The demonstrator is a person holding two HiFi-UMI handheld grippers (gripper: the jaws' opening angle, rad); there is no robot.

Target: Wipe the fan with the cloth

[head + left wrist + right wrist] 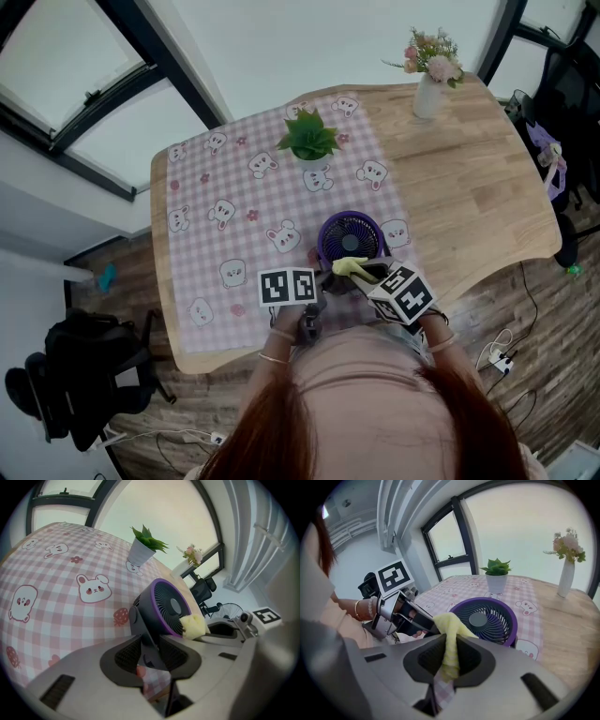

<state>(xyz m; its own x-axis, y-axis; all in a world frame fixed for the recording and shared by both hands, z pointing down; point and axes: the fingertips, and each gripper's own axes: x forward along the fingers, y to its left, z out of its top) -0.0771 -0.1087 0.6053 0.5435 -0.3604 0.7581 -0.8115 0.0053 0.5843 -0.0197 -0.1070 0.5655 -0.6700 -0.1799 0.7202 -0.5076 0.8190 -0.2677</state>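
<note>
Bench [469,187] wiping step: my left gripper [150,654] clamps the fan [352,236], right gripper [449,657] pinches the cloth [449,625] at its six-o'clock rim; next I'd sweep the grille.

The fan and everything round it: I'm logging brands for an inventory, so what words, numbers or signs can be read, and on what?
None: no view shows a readable word, brand or number.
Left marker cube and right marker cube: black-and-white square codes, not text.
Fan: no label visible.
Cloth: plain yellow.
Tablecloth: bunny and strawberry prints, no words.
</note>
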